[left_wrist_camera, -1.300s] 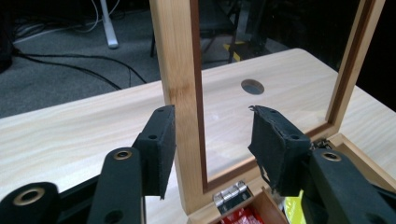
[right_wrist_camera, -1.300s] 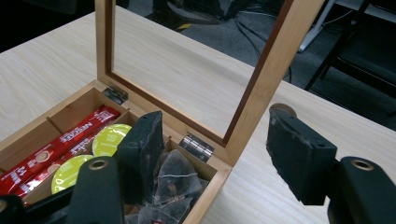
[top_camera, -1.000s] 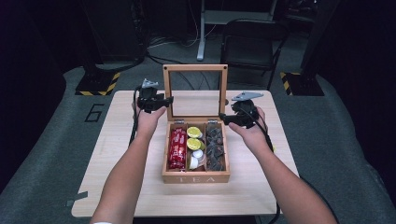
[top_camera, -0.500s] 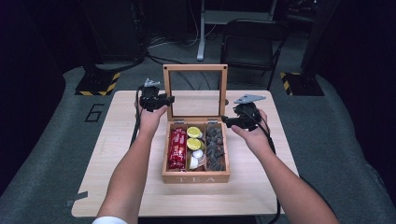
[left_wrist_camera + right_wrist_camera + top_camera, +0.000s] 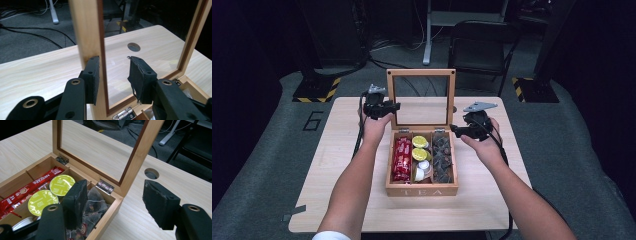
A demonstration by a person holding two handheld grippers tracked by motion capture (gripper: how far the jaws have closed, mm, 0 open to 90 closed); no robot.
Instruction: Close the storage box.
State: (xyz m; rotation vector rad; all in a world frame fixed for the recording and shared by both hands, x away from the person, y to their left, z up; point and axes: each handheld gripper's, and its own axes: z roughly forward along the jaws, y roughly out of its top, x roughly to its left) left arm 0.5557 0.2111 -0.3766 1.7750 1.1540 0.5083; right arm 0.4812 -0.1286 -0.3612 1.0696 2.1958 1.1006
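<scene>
A: Where is the box (image 5: 422, 170) seen?

B: It is set on the table (image 5: 337, 150), near the middle, with its lid (image 5: 421, 97) stood upright on the hinges at the far side. Red packets (image 5: 402, 159) are laid in one compartment, yellow-green capsules (image 5: 418, 148) in the middle one, dark tea bags (image 5: 443, 159) in the third.

A: How is the left gripper (image 5: 113, 72) placed?

B: The lid's side rail (image 5: 87, 30) is straddled by its jaws. One pad (image 5: 92, 77) is laid against the outer face of the wood; the other is still held off the glass, so the rail is not clamped. The jaws have just been closing.

A: And the right gripper (image 5: 117, 202)?

B: It is held beside the box's hinge corner, by the tea bags. Its jaws are spread and nothing is gripped. One pad (image 5: 75, 200) seems to hang over the tea-bag compartment, though contact cannot be judged from that angle.
</scene>
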